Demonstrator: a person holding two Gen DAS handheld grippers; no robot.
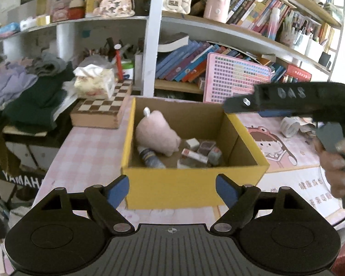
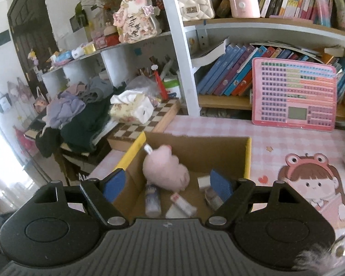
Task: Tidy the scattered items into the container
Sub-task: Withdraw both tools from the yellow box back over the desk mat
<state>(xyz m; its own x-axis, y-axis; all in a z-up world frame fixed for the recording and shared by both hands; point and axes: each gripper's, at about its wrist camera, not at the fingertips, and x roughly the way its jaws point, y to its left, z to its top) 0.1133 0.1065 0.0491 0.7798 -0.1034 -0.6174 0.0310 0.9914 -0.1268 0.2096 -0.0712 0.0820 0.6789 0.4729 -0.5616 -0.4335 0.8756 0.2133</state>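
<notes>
A yellow cardboard box (image 1: 191, 184) stands on the pink checked table. Inside lie a pink plush pig (image 1: 157, 133), a small bottle (image 1: 150, 157) and several small blocks and packets (image 1: 200, 153). My left gripper (image 1: 172, 189) is open and empty, just in front of the box's near wall. My right gripper (image 2: 168, 185) is open and empty, held above the box (image 2: 248, 151), over the plush pig (image 2: 165, 170) and the bottle (image 2: 153, 201). The right gripper's body (image 1: 287, 99) shows in the left wrist view over the box's right corner.
A chessboard box (image 1: 101, 110) with a tissue pack (image 1: 95, 84) sits left of the box. A pile of clothes (image 1: 32, 92) lies further left. A pink chart board (image 2: 294, 94) leans on the bookshelf behind. A crumpled white item (image 1: 292, 125) lies on the cartoon mat at the right.
</notes>
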